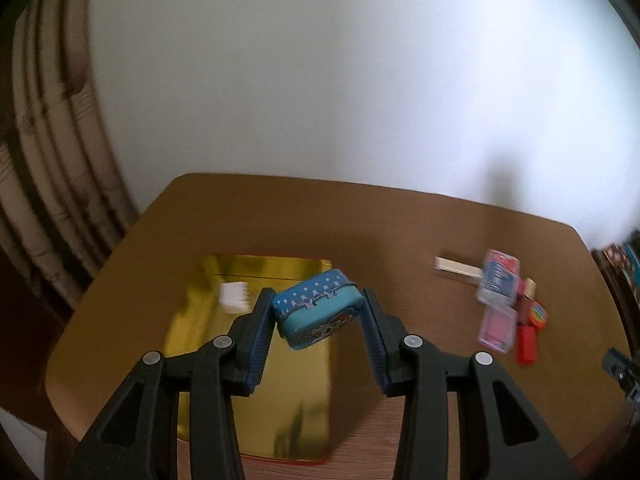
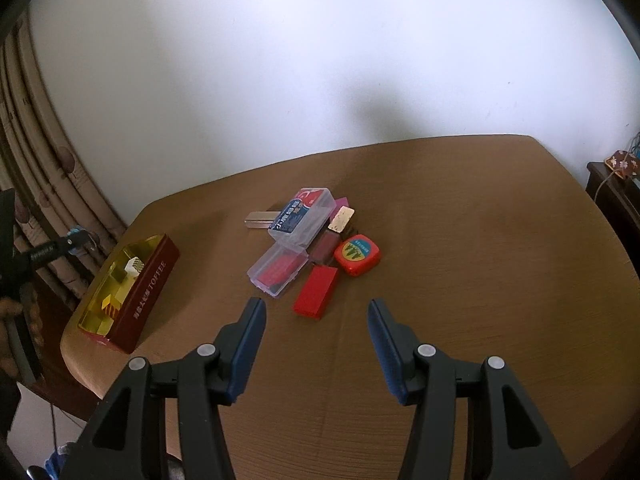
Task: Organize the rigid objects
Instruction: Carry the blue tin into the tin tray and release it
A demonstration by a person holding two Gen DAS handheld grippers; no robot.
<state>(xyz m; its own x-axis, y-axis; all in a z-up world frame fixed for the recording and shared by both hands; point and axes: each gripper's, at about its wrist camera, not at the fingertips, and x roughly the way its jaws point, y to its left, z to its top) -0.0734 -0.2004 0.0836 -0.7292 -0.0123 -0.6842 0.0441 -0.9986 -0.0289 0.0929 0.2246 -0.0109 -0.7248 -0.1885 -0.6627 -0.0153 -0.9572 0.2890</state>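
My left gripper (image 1: 318, 304) is shut on a small blue tin (image 1: 318, 307) with a cartoon print, held tilted above a gold-lined box (image 1: 256, 360). In the right wrist view that box is a dark red toffee box (image 2: 150, 284) at the table's left edge, with a white block (image 2: 134, 267) inside. My right gripper (image 2: 316, 308) hangs open above the table with nothing between its fingers. Just beyond it lie a red block (image 2: 316, 291), a red tape measure (image 2: 357, 256), two clear plastic cases (image 2: 302, 216) (image 2: 278, 270) and a silver bar (image 2: 260, 219).
The brown table (image 2: 480, 280) ends at a white wall behind. Striped curtains (image 2: 36, 168) hang at the left. A dark side cabinet (image 2: 616, 196) stands at the right edge. A hand (image 2: 12, 320) holding the other gripper's handle shows at the far left.
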